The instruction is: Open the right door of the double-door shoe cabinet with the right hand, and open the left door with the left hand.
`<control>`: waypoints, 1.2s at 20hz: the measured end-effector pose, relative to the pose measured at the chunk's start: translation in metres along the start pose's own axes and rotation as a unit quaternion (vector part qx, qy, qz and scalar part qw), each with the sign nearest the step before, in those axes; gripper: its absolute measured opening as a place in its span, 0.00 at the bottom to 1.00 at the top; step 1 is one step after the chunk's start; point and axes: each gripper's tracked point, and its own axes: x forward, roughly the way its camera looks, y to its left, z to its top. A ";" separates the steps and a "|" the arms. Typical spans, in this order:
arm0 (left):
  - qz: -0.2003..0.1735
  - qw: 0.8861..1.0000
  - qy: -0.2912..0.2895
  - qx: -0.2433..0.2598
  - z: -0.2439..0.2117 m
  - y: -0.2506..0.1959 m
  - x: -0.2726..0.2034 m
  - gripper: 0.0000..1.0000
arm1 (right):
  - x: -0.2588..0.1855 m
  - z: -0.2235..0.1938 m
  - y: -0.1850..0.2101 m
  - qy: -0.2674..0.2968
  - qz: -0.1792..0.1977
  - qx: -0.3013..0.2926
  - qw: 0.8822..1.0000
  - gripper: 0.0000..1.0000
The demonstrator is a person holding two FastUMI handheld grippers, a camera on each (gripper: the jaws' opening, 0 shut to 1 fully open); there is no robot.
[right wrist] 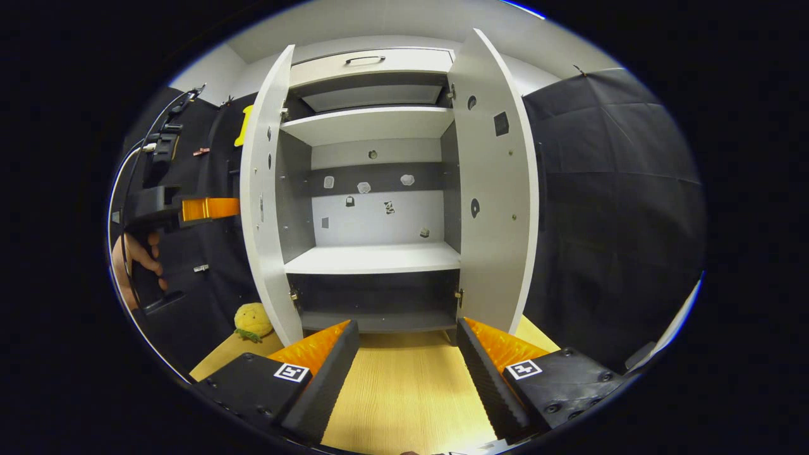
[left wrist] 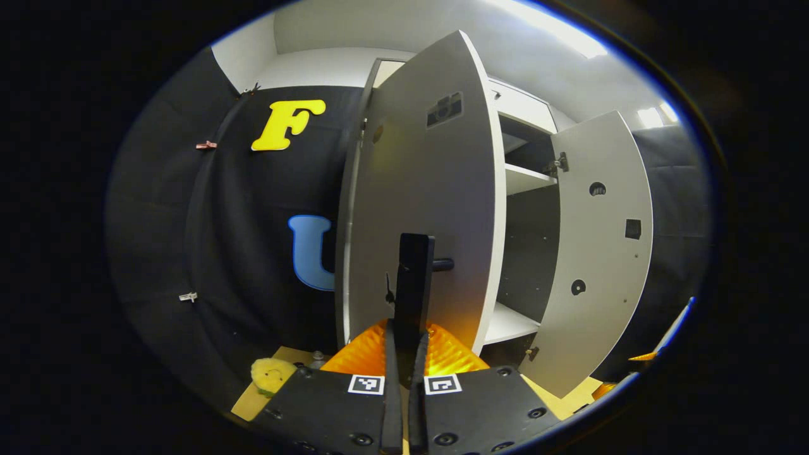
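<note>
1. The left gripper [left wrist: 404, 354] has its fingers pressed close together around the dark handle [left wrist: 414, 278] of the left door [left wrist: 430, 189], which stands swung well out from the shoe cabinet [right wrist: 373, 158]. Seen from the right gripper view, that same gripper [right wrist: 212, 207] sits at the door's outer face with a hand [right wrist: 136, 262] behind it.

2. The right gripper [right wrist: 404, 363] hangs spread wide and empty in front of the cabinet, above the wooden floor [right wrist: 404, 392]; the right door [right wrist: 496, 189] is open and nothing touches it.

3. Both doors look open, so the task seems close to done — the risk lies in the letting go. If the left gripper pulls away before its fingers part, it could drag the handle sideways and strain the hinges (the door is already near the black cloth wall [left wrist: 240, 221]).

4. Swinging the left door further could press it into that cloth, or knock the yellow plush toy [right wrist: 253, 320] lying near the cabinet's left foot.

5. The free right door could drift back if the cabinet is jolted — a rough release on the left might cause exactly that.
</note>
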 end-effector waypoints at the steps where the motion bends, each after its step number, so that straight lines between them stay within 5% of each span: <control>1: 0.007 1.000 0.000 0.005 0.000 0.008 -0.003 0.08 | 0.000 -0.001 0.002 0.001 0.003 -0.002 1.000 0.97; 8: 0.064 0.998 -0.017 0.007 0.000 0.089 -0.015 0.05 | 0.002 0.000 0.016 0.005 0.014 0.000 1.000 0.97; 9: 0.037 0.999 -0.018 -0.003 0.002 0.093 -0.010 0.05 | 0.001 0.002 0.016 0.005 0.015 0.001 1.000 0.97; 12: 0.012 1.000 -0.016 -0.018 0.004 0.087 -0.013 0.05 | 0.000 0.005 0.019 0.007 0.016 -0.006 1.000 0.97; 24: 0.078 0.996 0.022 0.033 -0.001 0.080 -0.059 0.05 | 0.013 0.047 -0.031 -0.016 0.017 0.016 1.000 0.97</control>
